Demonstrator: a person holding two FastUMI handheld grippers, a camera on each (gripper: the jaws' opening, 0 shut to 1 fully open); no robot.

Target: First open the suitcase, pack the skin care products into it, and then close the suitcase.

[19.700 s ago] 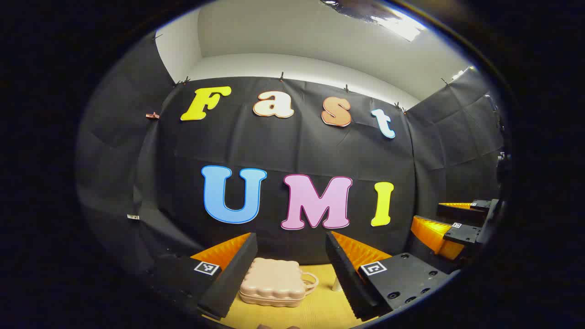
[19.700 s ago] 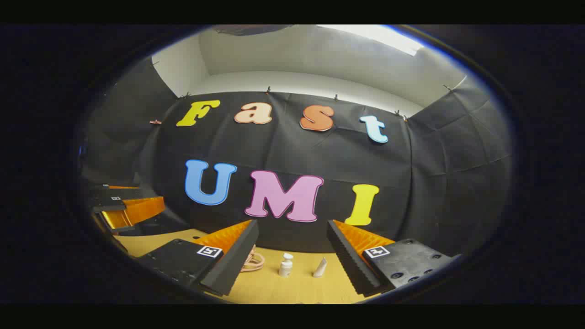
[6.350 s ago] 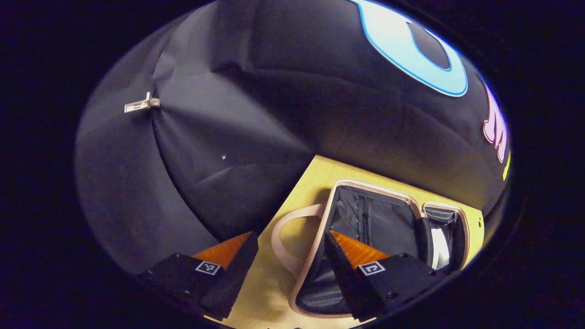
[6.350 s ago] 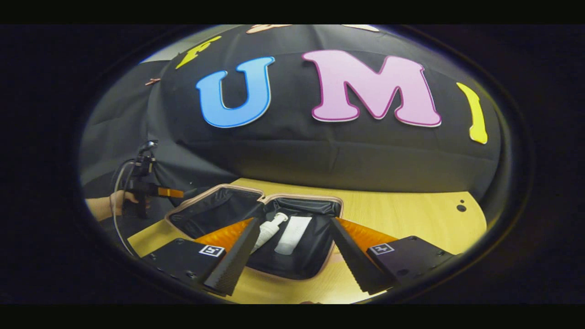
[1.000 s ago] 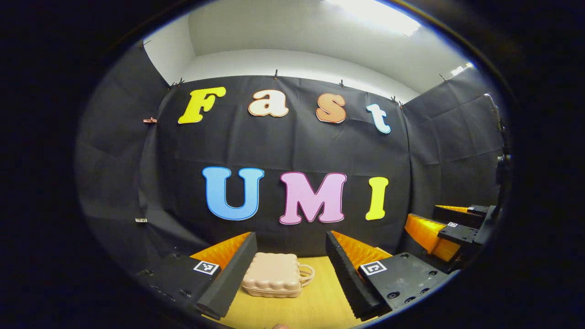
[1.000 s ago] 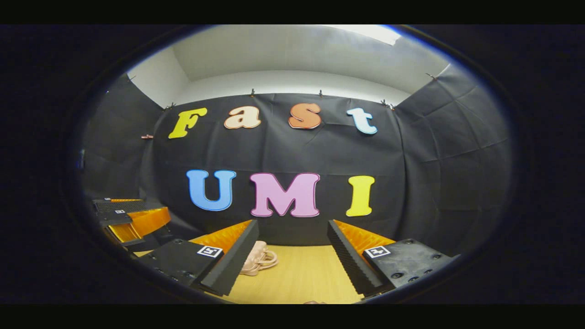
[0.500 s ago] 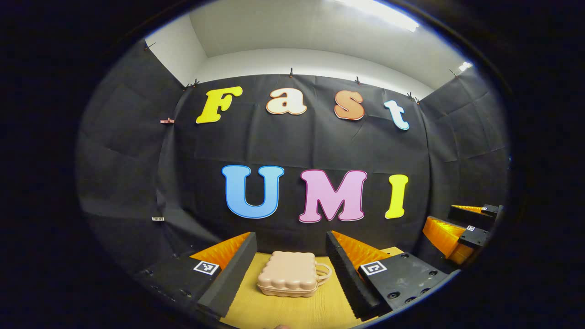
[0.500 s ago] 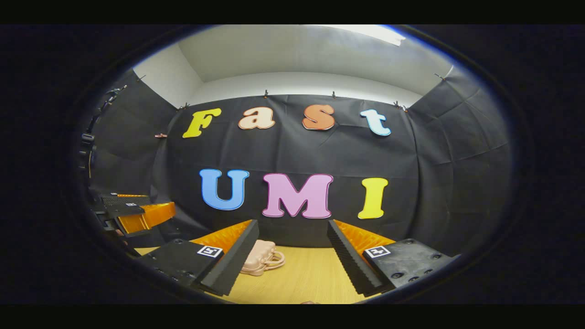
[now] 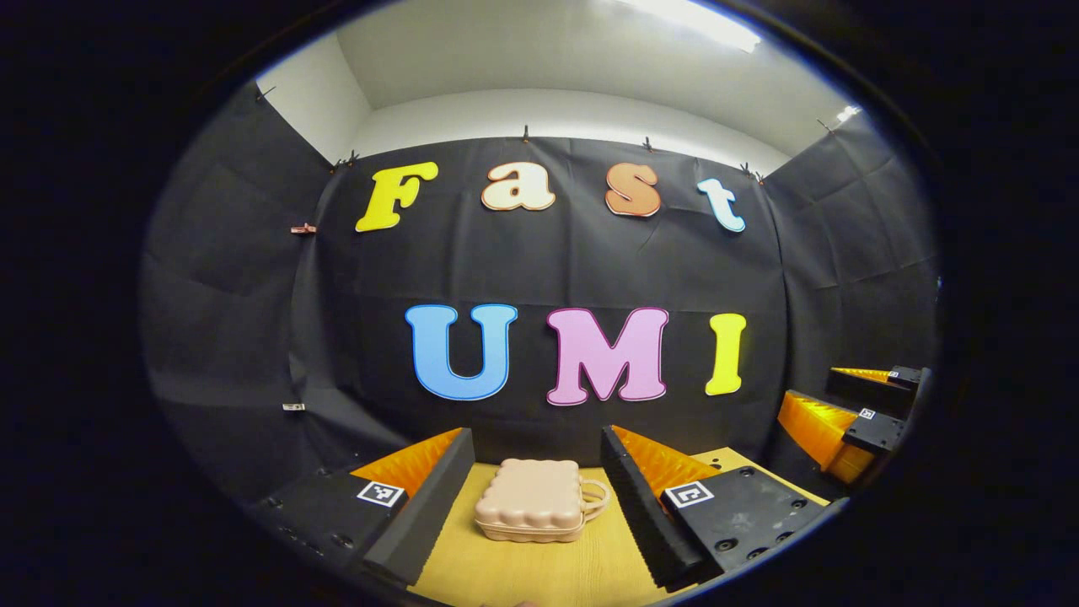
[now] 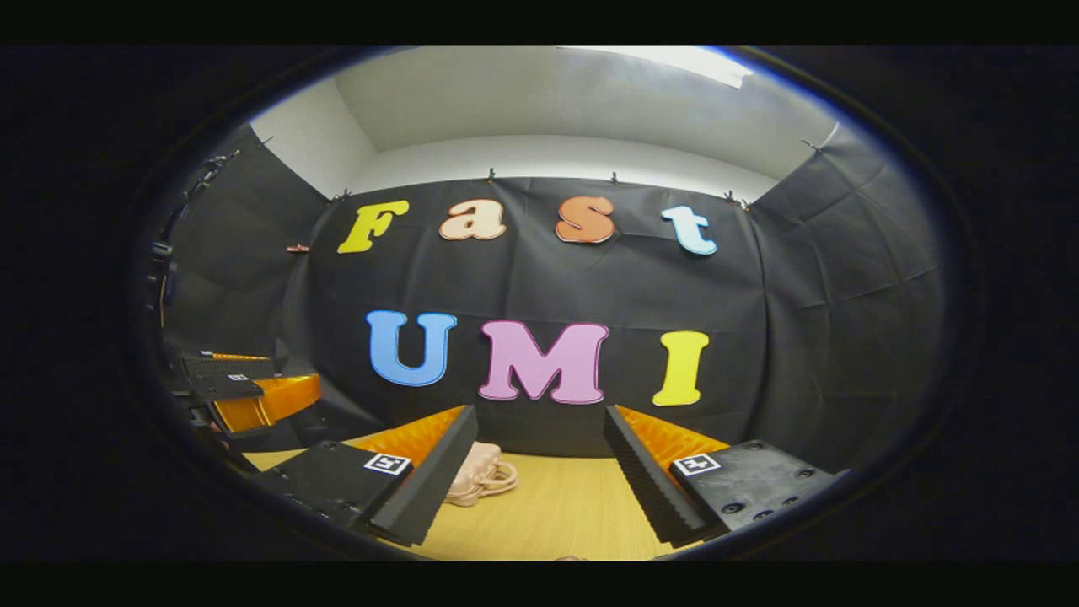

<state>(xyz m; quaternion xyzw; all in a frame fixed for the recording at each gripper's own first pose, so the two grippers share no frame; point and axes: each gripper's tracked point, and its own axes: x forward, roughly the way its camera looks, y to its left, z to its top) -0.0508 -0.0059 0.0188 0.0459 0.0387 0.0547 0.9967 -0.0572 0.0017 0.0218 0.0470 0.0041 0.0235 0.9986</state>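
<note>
- The suitcase (image 9: 531,510), a small pink scalloped case, lies flat and shut on the desk (image 9: 539,573), low in the middle of the left gripper view, its handle pointing to the right of the frame.
- In the right gripper view a part of the suitcase (image 10: 480,474) and its handle peep out at lower centre-left, beside that gripper's finger.
- No skin care product stands loose on the visible desk; judging from that and the closed lid, packing and closing look done, with little or nothing left. What is inside cannot be seen.
- The left gripper (image 9: 535,497) is spread wide, pinching nothing, hanging clear in front of the suitcase.
- The right gripper (image 10: 539,480) is likewise spread and empty, over bare desk (image 10: 556,514).
- Each gripper also appears at the edge of the other's view: the right gripper (image 9: 851,413) at far right, the left gripper (image 10: 244,392) at far left.
- Count: one suitcase, one desk, two grippers.
</note>
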